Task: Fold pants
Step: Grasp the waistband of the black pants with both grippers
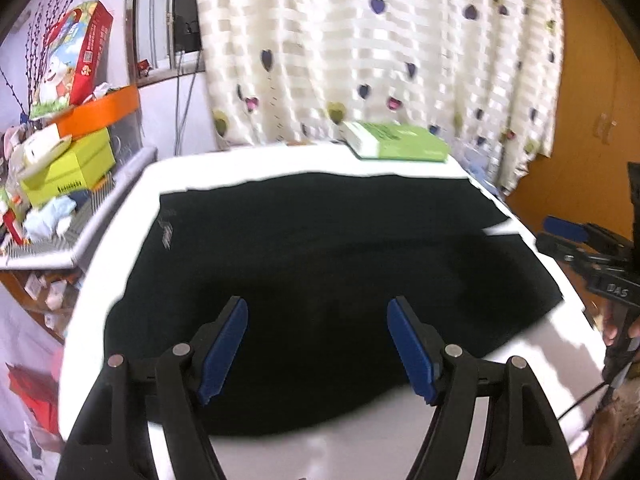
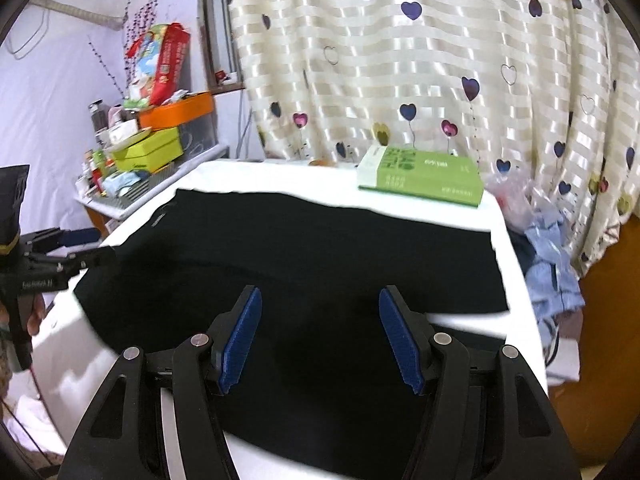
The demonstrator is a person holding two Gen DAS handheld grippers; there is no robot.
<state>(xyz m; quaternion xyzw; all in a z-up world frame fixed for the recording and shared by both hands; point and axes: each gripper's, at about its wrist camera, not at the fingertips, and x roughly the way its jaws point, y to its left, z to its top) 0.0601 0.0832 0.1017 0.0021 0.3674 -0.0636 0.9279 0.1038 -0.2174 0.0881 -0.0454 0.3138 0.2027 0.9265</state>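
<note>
While the left wrist view looks down, the left tool (image 1: 318, 344) hangs spread and empty over the near edge of the black pants (image 1: 320, 256), which lie flat across the white worktop (image 1: 280, 156), filling mid-frame. A green box (image 1: 400, 142) sits at the far edge, upper centre.

Over to the right wrist view: the right tool (image 2: 320, 338) is spread too, nothing between its pads, above the cloth at lower centre. Risk here, I'd say: black on black hides the layers, so a pinch may catch only one and the fold goes crooked.
</note>
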